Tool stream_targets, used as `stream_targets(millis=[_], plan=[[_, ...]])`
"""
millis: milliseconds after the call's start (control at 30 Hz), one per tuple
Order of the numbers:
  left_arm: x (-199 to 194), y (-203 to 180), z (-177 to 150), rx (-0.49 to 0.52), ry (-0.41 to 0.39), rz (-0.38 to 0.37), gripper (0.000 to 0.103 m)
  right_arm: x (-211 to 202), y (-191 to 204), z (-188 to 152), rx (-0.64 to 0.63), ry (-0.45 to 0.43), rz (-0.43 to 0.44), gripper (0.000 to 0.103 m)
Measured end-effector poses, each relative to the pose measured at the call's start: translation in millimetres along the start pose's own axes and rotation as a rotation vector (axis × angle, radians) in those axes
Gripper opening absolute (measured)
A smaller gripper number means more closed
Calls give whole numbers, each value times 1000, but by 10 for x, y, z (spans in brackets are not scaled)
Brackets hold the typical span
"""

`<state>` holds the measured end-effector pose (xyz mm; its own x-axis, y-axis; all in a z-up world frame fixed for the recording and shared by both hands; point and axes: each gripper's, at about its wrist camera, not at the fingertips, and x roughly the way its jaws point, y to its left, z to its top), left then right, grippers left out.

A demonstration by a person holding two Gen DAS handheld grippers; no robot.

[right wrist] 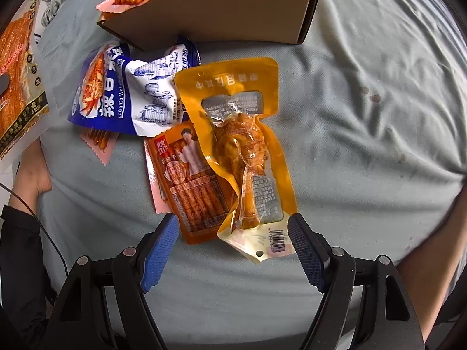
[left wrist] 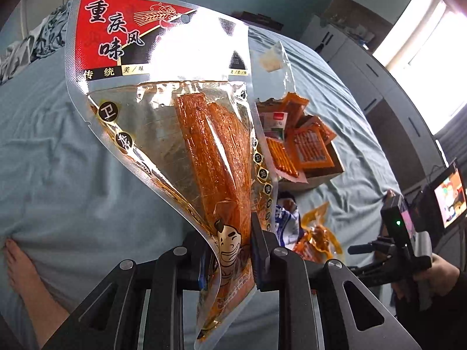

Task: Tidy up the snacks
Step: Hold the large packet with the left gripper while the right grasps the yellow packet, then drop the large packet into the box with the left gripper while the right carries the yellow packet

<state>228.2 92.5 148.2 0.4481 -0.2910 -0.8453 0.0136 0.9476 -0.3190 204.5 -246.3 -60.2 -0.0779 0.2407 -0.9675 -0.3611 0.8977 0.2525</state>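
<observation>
My left gripper is shut on the lower end of a large clear packet of orange spicy strips with a red header, held up above the bed. Behind it stands a cardboard box filled with orange snack packets. My right gripper points down, open, its blue pads on either side of the lower end of a yellow chicken-leg packet lying on the sheet, without touching it. Beside that lie an orange stick-snack packet and a blue-and-white bag. The box is just beyond them.
A pale blue bedsheet covers the bed. A small pink-edged packet peeks from under the blue bag. A bare foot rests at the bed's left edge. Cabinets and a lit screen stand at the right.
</observation>
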Motion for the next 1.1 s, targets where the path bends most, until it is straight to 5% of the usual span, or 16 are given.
stream_targets(millis=[100, 333, 433, 500, 633, 667, 833, 1100], plan=[[44, -31, -1, -6, 6, -2, 21, 102, 29, 39, -1, 14, -4, 77], [70, -102, -36, 37, 20, 3, 21, 449, 249, 174, -150, 73, -192, 77], [75, -141, -53, 60, 19, 8, 21, 502, 98, 224, -91, 109, -97, 77], [77, -163, -66, 72, 22, 8, 21, 498, -31, 245, -42, 131, -29, 54], [81, -174, -69, 83, 23, 11, 21, 399, -164, 239, -51, 111, 26, 33], [82, -171, -65, 81, 22, 13, 21, 359, -161, 221, -60, 103, 42, 11], [78, -157, -24, 58, 5, 18, 21, 114, -158, 104, -76, 40, 43, 10], [96, -238, 89, 49, -35, 31, 21, -419, -542, -177, 16, -113, 199, 9]])
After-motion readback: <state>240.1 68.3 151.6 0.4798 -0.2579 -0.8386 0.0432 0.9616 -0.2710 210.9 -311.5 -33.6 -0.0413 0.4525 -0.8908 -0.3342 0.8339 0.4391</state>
